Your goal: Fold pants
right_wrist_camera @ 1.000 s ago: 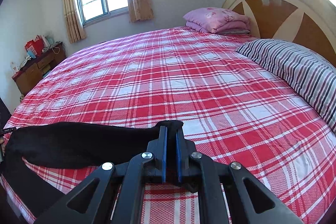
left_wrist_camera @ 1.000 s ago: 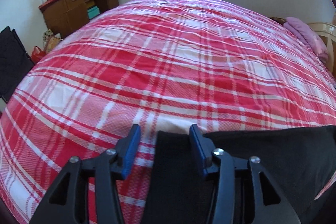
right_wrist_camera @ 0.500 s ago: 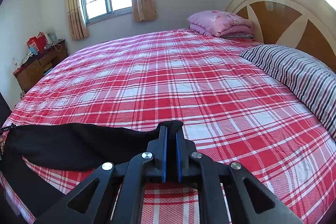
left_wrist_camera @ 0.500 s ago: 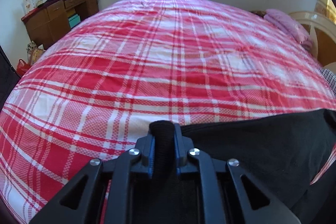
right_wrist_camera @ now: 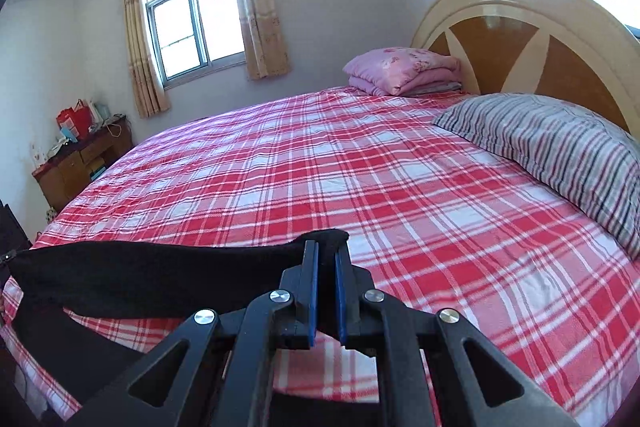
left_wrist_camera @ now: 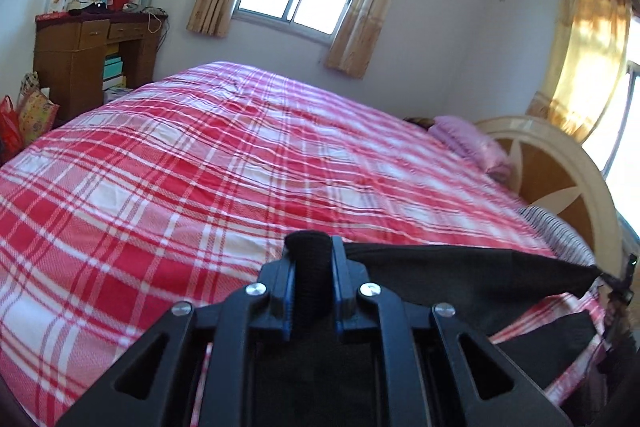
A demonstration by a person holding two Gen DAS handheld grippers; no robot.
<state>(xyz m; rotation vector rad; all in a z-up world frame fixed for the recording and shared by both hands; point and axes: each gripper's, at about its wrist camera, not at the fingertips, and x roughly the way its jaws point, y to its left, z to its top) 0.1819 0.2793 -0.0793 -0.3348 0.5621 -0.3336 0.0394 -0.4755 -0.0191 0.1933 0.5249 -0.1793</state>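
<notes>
Left wrist: pants [left_wrist_camera: 460, 275] edge taut above bed [left_wrist_camera: 200, 167].

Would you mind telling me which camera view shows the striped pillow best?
The right wrist view: the striped pillow lies there large and nearly whole against the headboard, its grey stripes clear. The left wrist view shows only a small blurred corner of it at the far right, beside the stretched black pants.

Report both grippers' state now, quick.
Left gripper: shut on the black pants, a bunched edge between its fingers.
Right gripper: shut on the black pants, at the other end of the same edge.
</notes>
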